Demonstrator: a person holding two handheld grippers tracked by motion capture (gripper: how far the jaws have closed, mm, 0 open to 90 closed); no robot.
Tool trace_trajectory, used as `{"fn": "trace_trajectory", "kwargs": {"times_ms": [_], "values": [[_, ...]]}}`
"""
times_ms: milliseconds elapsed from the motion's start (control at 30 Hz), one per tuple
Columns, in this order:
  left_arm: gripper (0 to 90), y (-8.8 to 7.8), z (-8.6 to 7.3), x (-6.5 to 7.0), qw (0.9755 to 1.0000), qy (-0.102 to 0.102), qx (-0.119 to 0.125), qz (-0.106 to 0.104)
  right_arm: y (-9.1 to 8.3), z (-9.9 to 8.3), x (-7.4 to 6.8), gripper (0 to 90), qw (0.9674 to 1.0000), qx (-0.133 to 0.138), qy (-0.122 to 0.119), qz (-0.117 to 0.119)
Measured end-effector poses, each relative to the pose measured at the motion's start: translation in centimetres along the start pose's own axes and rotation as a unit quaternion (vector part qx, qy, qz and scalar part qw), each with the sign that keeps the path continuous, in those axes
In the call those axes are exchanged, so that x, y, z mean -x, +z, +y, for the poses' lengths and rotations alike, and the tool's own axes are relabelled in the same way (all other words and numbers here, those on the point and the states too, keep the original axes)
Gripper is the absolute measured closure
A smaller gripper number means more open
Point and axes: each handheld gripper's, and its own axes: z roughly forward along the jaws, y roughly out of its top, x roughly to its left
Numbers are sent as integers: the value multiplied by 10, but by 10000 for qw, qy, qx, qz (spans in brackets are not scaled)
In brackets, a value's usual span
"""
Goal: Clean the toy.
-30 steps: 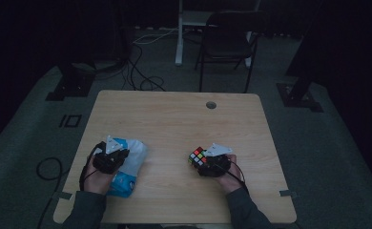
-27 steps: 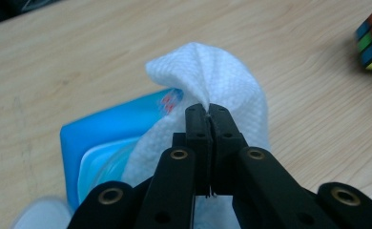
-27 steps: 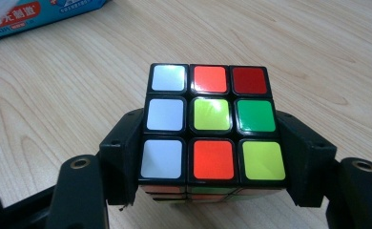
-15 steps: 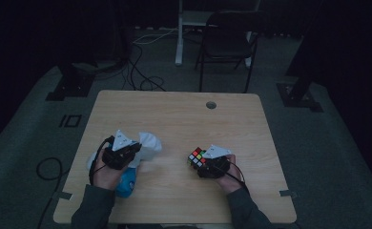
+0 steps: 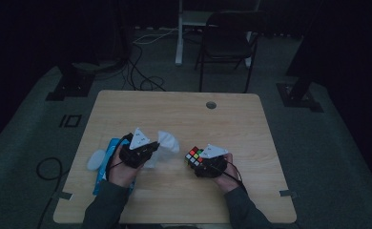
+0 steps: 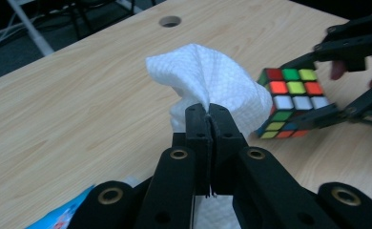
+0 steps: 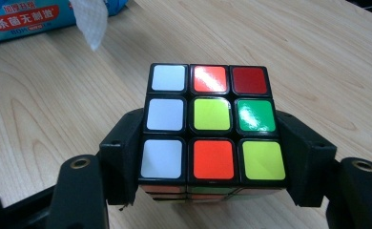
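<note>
We pinch the tissue [image 6: 212, 78] upright in our left gripper [image 6: 208, 119], beside the cube [image 7: 210, 126] clamped flat in our right gripper [image 7: 212, 157].

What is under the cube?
The cube sits clamped in the right gripper, low over bare wooden table. Its underside and any gap beneath it are hidden.

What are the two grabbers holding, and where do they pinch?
The left gripper pinches a white tissue at its bunched lower part. The right gripper clamps the puzzle cube by two opposite sides.
</note>
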Motion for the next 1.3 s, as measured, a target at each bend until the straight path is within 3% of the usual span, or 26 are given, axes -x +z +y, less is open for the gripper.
{"fn": "trace_trajectory", "kwargs": {"times_ms": [333, 600, 800, 1300], "values": [[891, 20, 15, 18, 9989, 149, 58, -451, 10, 7, -6, 338, 9999, 3, -103, 28], [889, 47, 22, 26, 9974, 245, -13, -683, 4, 9, -14, 338, 9994, 110, -337, 61], [888, 63, 25, 29, 9966, 284, -70, -773, -1, 9, -24, 338, 9975, 189, -681, -33], [886, 79, 30, 26, 9956, 370, -174, -839, -8, 9, -39, 339, 9900, 377, -1295, -407]]}}
